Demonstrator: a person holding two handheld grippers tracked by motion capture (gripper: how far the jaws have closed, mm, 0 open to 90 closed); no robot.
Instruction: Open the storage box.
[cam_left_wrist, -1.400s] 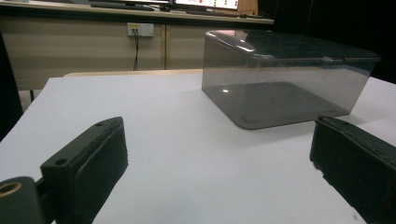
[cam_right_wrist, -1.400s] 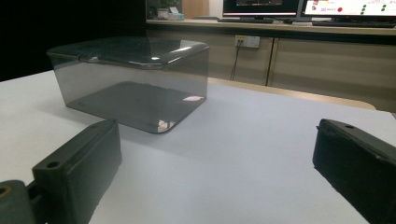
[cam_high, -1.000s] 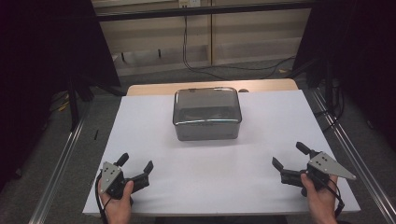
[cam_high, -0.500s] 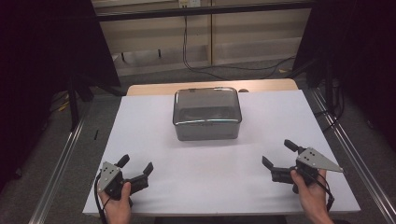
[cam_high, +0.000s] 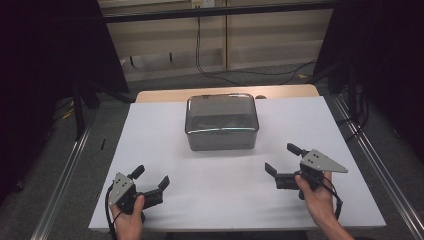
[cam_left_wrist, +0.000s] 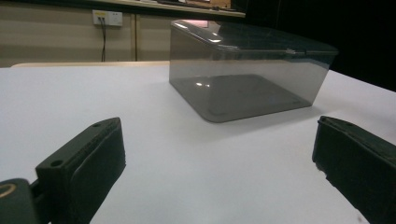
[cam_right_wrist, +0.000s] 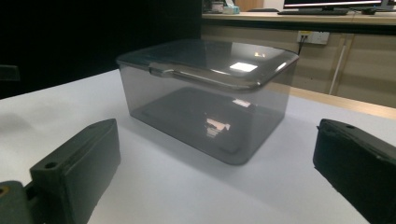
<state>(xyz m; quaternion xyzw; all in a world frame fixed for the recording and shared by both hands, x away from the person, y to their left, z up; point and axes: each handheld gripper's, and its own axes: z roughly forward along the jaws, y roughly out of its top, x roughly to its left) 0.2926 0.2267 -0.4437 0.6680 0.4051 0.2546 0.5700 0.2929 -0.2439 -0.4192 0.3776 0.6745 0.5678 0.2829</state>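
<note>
Left gripper (cam_high: 150, 181) sits near the front-left corner of the desk (cam_high: 165, 135), held low in the person's left hand (cam_high: 131, 215), jaws spread wide with nothing between them, pointing forward and right toward the box; in the left gripper view both black jaws stand far apart with bare white surface between. Centre: a smoky translucent plastic box (cam_high: 221, 121) with a lid (cam_high: 221, 107) on top sits on the white sheet toward the far middle of the desk, well apart from both grippers; it looks empty, though the tinted walls make that hard to confirm. The right gripper view shows a small tab or latch (cam_right_wrist: 161, 69) on the lid's near edge, and the lid seems seated flat on the rim. Right gripper (cam_high: 281, 165) is at the front-right, held in the right hand (cam_high: 315, 197), grey plate on top, jaws also wide apart and empty, aimed left and forward at the box's near-right corner, and lifted a bit off the desk by the look of its shadow. Step in hand, as I judge it: approach, with both grippers lined up on the box and no contact yet; likely aim is the lid. Next move probably calls for the right gripper to close in on the lid edge or tab while the left comes in to brace the box wall, since a light box like this could slide on the smooth sheet if pulled with 1 gripper alone.
</note>
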